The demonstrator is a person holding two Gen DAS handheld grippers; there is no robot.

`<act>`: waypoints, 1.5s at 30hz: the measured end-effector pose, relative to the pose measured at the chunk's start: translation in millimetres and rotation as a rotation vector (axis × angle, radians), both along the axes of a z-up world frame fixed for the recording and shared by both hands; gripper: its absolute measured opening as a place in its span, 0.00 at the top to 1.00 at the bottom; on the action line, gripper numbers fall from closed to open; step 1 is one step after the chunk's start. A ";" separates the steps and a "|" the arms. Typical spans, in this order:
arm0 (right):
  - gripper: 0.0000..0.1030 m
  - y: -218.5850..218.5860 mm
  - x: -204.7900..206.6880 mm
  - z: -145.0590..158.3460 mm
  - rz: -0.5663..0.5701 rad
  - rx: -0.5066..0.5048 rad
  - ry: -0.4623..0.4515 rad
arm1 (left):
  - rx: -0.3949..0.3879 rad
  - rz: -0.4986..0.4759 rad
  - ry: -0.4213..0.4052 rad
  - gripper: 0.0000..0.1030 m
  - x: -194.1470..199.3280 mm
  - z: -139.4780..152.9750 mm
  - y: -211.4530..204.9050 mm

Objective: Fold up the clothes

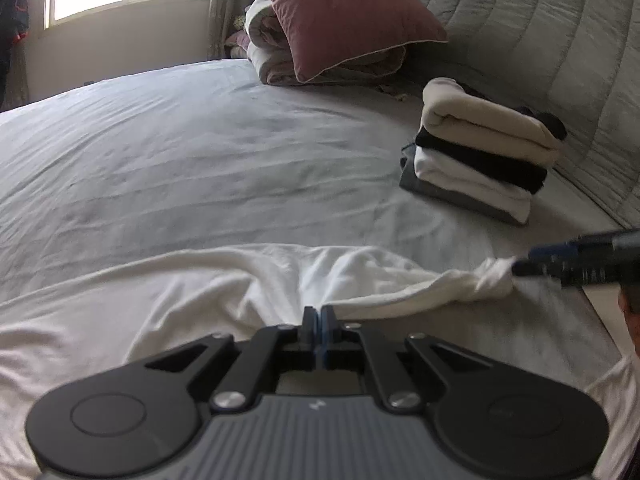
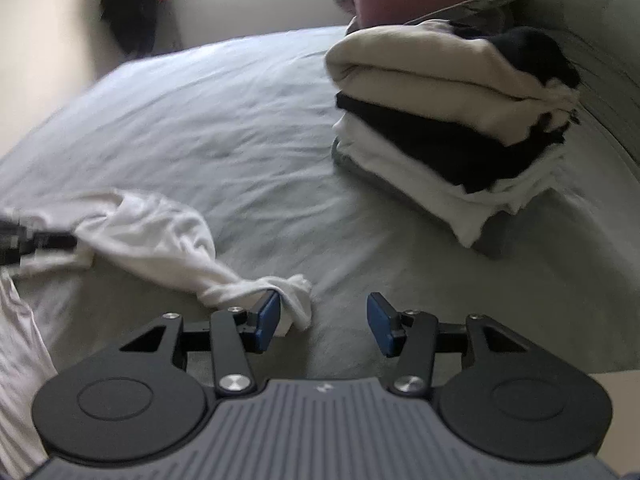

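Left wrist view. Left gripper [image 1: 319,312]: blue pads pressed together, clenched on a fold of the white garment [image 1: 248,280]. Garment: spread rumpled across the near part of the bed [image 1: 180,140], one twisted end drawn out to the right, where the right gripper [image 1: 520,268] meets it; blurred, its grip cannot be told here. Stack of folded clothes [image 1: 480,152]: cream, black, white and grey layers, on the bed near the quilted headboard [image 1: 540,20]. Maroon pillow [image 1: 344,12]: leaning on rolled bedding.

Right wrist view. Right gripper [image 2: 324,320]: released, fingers spread wide; the garment's twisted end [image 2: 296,296] drapes against the left blue pad [image 2: 268,316]. Left gripper [image 2: 40,240] at the far left edge, touching the garment. Folded stack [image 2: 452,120] to the upper right, well apart.
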State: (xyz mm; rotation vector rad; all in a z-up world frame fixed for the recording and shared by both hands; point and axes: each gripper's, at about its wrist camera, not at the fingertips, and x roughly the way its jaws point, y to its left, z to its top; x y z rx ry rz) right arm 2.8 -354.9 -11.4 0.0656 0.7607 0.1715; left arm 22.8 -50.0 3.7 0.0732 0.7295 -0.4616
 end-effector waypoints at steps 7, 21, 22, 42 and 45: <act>0.49 1.8 5.9 9.9 -0.034 0.054 -0.041 | 0.046 -0.020 0.019 0.98 -11.9 -9.5 5.6; 0.80 35.1 27.5 -25.2 0.051 -0.018 0.043 | 0.137 -0.048 0.004 0.97 -10.7 -29.1 1.2; 0.89 35.4 28.6 -26.2 0.043 -0.015 0.030 | 0.142 -0.045 0.002 0.98 -9.3 -29.4 0.4; 0.99 4.3 -38.8 13.0 0.158 0.044 -0.197 | 0.190 -0.061 -0.045 0.98 -16.8 -12.3 12.9; 0.99 10.3 -55.3 1.5 0.252 0.032 -0.176 | 0.217 -0.071 -0.020 0.98 -21.2 -26.9 15.4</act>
